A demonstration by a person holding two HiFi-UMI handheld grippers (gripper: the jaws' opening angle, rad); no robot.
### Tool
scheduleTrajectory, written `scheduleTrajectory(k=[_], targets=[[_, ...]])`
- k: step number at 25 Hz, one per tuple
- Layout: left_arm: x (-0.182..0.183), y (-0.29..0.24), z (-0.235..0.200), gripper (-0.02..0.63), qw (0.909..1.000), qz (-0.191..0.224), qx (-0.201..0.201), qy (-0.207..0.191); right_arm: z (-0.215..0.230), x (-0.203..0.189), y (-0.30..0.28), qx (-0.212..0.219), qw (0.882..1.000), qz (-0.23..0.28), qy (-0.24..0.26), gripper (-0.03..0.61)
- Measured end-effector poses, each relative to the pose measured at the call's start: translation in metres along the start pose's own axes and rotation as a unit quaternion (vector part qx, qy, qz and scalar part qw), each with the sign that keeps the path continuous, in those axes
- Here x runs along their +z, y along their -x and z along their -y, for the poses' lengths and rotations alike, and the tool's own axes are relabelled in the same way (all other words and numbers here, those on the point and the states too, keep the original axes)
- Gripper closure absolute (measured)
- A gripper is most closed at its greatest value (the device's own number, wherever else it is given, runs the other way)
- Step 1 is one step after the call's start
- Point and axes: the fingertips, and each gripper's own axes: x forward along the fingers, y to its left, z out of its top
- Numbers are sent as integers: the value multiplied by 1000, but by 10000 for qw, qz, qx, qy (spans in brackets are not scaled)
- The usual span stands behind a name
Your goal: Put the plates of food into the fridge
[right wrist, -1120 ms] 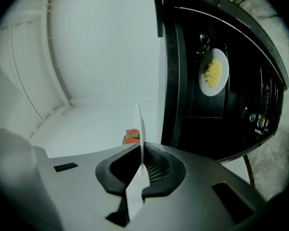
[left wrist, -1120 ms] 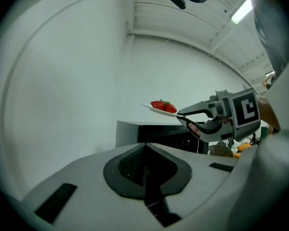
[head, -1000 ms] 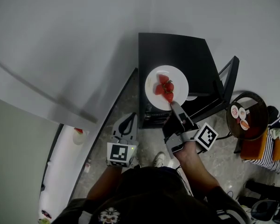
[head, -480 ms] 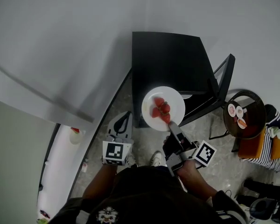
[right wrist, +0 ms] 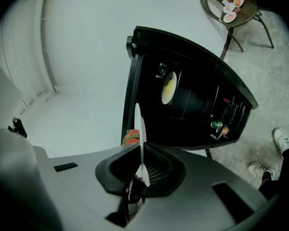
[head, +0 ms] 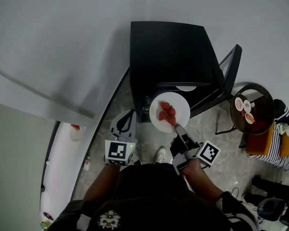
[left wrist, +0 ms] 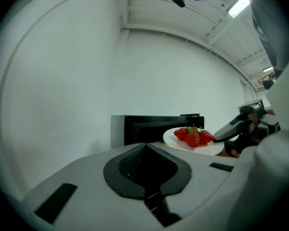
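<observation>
Plate of strawberries (head: 169,110): where is it, and what grips it?" asks the trainee.

Instructor: It is carried in the air just in front of the open black fridge (head: 168,47), not yet inside. The right claw (head: 176,126) is pinching the near rim. In the right gripper view the rim runs edge-on between the pads and is seated deep. The left claw (head: 128,115) is pressed together with nothing in it, off to the plate's left.

Trainee: How should the insertion be done?

Instructor: Proceed as follows.
1. Hold the plate level. A pinch at one point on the rim leaves the far edge unsupported, and the berries (left wrist: 192,136) lie loose on top.
2. Select a free shelf. One shelf already carries a plate of yellow food (right wrist: 168,87). The interior is dark, so the space beneath it probably serves, but confirm on approach.
3. Enter far edge first, between the cabinet wall and the open door (head: 227,80).
4. Lower until the base rests fully on the shelf. Only then spread the claw and withdraw straight back.

Trainee: What could go wrong?

Instructor: A tilt would roll the berries off. A low approach would catch the shelf lip and lever the rim out of the pinch. Stay away from the bottles (right wrist: 219,125) in the door rack. Use the free claw under the far edge if the plate sags.
</observation>
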Motion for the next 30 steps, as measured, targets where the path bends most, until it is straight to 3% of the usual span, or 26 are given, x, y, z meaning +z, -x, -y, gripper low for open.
scheduleTrajectory(k=[12, 30], targets=[[-3, -5, 23, 604, 9999, 19, -105, 64, 60, 13, -26, -357, 9992, 62, 155, 546], [-2, -19, 21, 604, 9998, 4, -52, 181, 74, 41, -121, -274, 9986, 379, -262, 546]])
